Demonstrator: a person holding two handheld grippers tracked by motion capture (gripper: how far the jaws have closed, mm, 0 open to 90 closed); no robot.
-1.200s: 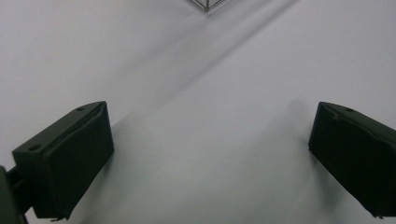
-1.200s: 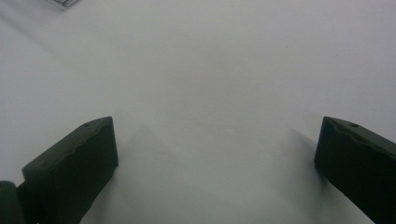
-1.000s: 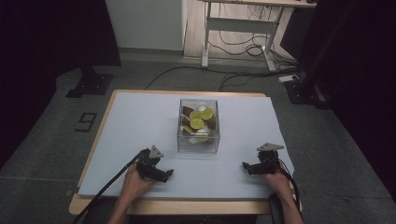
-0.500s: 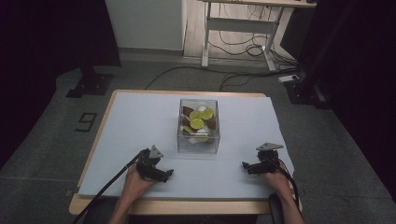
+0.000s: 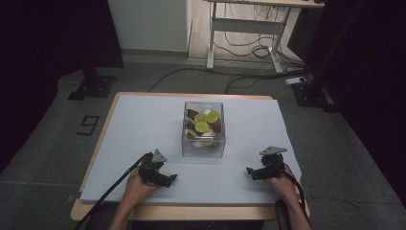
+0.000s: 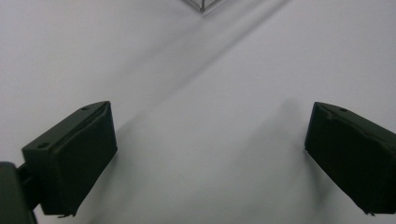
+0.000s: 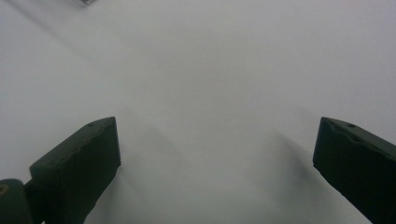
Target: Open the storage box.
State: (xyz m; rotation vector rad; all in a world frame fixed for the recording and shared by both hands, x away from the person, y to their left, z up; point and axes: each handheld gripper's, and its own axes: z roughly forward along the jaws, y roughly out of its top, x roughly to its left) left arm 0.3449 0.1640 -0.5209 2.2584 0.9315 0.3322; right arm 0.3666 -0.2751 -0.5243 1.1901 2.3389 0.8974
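From above, my left tool (image 5: 165,178) and right tool (image 5: 253,171) rest near the table's (image 5: 143,124) front edge, either side of the clear box (image 5: 203,143) of lime slices at mid-table. A "9" marks the floor (image 5: 88,125). In the left gripper view, jaws wide, box corner (image 6: 201,5) ahead. In the right gripper view, jaws wide, empty.

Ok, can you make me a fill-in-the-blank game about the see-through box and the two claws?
1. The clear box holds round slices coloured yellow-green, brown and ____.
2. The jaws of the left claw stand wide ____.
3. The box stands on a pale ____ mat covering the table.
4. Between the jaws of the right claw there is ____.

Missing words: white; open; blue; nothing
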